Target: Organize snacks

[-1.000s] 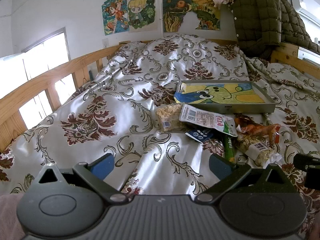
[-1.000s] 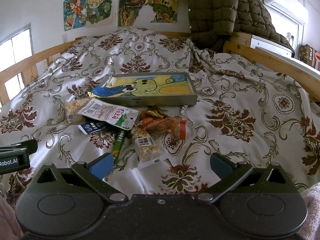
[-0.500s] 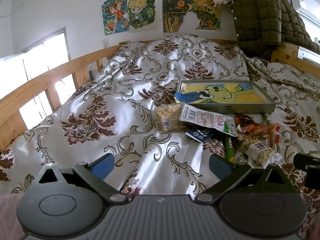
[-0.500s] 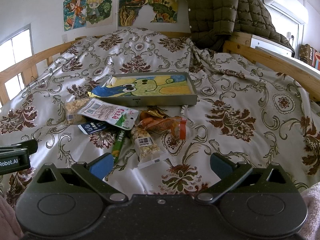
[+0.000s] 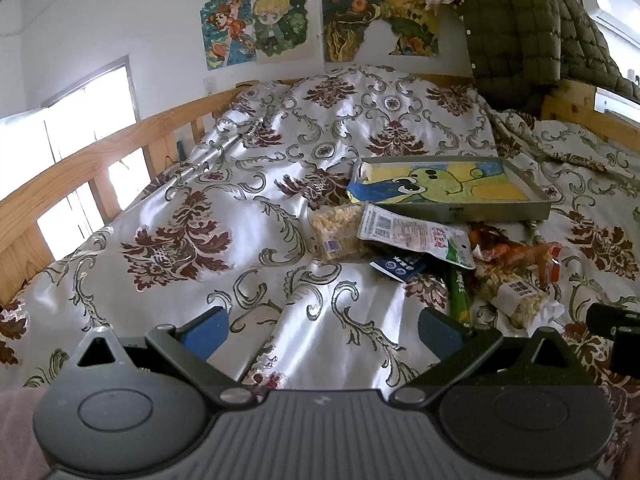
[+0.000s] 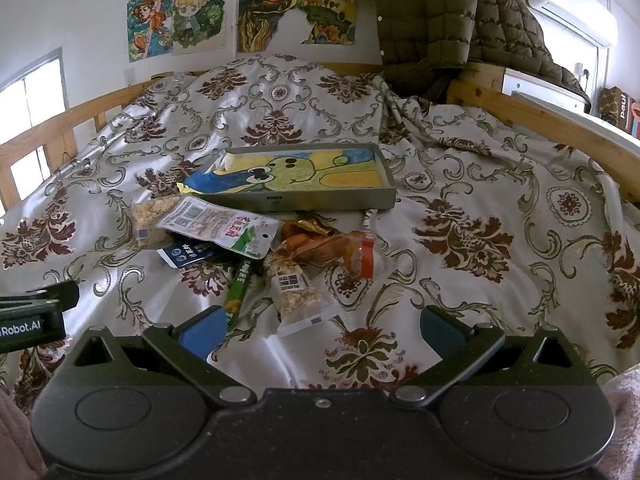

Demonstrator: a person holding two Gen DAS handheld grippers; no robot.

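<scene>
None of the snacks [image 6: 248, 252] has reached the grey tray [image 6: 320, 200] yet; its bottom shows only a cartoon drawing, so the sorting appears not yet begun. About six packets lie heaped on the patterned bedspread [image 6: 480, 200], just in front of the tray's near wall. A slim green stick packet [image 6: 239, 285] runs lengthwise toward the right tongs [image 6: 320, 326]. Right tongs and left tongs [image 5: 324, 330] both gape wide, holding nothing, near the heap.

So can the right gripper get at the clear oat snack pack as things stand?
Probably yes. The right gripper is open, and the clear oat snack pack lies just ahead on the bedspread, nothing on top, only a green stick pack beside it.
</scene>
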